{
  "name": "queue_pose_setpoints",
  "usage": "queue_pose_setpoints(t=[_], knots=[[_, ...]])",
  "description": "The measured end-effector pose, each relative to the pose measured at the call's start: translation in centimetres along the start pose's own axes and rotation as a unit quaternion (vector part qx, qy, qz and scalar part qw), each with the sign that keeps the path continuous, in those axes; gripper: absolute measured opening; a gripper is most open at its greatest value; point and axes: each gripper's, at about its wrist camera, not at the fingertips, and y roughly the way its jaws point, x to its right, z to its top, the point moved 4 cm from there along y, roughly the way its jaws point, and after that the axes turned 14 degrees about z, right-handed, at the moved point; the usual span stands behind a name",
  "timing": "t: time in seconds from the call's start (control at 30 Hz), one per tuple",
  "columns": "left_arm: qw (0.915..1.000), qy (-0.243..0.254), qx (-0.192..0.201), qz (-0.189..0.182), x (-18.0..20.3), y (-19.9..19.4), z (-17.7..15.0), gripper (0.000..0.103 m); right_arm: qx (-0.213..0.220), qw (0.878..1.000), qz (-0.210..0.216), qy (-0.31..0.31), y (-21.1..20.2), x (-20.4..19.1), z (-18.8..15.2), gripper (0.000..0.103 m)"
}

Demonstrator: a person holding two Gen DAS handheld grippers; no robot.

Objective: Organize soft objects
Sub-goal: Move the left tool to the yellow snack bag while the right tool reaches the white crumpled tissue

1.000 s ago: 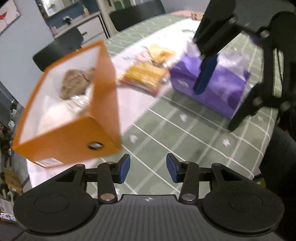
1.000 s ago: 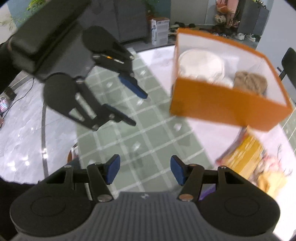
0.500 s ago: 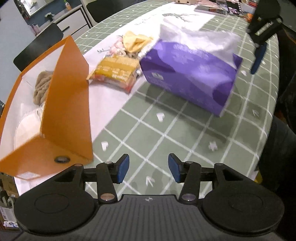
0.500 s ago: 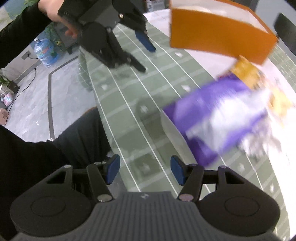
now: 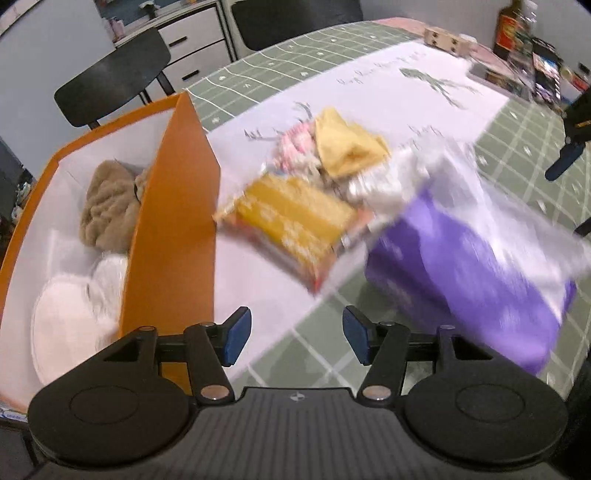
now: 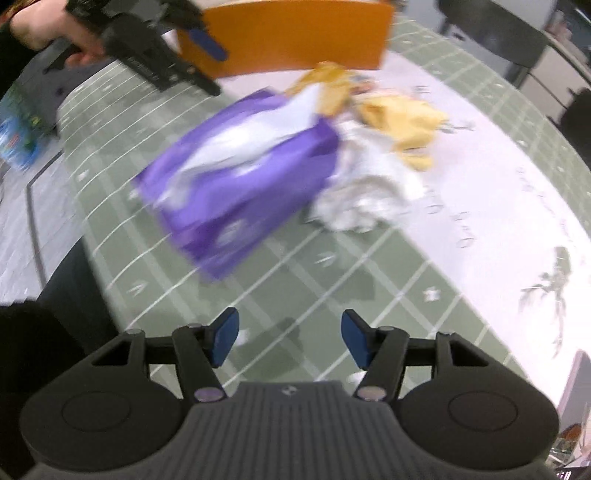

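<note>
An orange box (image 5: 173,236) stands at the left, holding a brown plush (image 5: 107,206) and a white soft item (image 5: 70,317). Right of it lie a yellow packet (image 5: 291,221), a yellow cloth (image 5: 347,147), a pink-white item (image 5: 295,151), a white crumpled cloth (image 6: 369,195) and a purple tissue pack (image 5: 469,266). My left gripper (image 5: 295,336) is open and empty, low over the table beside the box's right wall. My right gripper (image 6: 288,336) is open and empty, above the table in front of the tissue pack (image 6: 240,181). The box (image 6: 291,33) is also far back there.
The table has a green checked cloth (image 6: 332,273) with a white runner (image 5: 388,81). Black chairs (image 5: 114,74) stand behind the table. Bottles and small boxes (image 5: 524,33) sit at the far right end. The right gripper's tip (image 5: 565,162) shows at the right edge.
Both grippers have swung over the table. The left view now faces the box wall and the packet closer up. The right view has turned toward the tissue pack and cloths. Both stay open.
</note>
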Motion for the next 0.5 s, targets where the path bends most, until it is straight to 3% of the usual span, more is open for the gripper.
queue_pose_setpoints(t=[0.3, 0.5], knots=[[0.9911, -0.125, -0.031, -0.032, -1.6, 4.2, 5.9, 0.084, 0.060, 0.997, -0.031, 0.043, -0.8, 4.5, 3.6, 0.063], [0.9807, -0.177, -0.077, -0.032, -1.3, 7.6, 6.9, 0.085, 0.094, 0.993, -0.045, 0.059, -0.9, 6.2, 5.7, 0.063]])
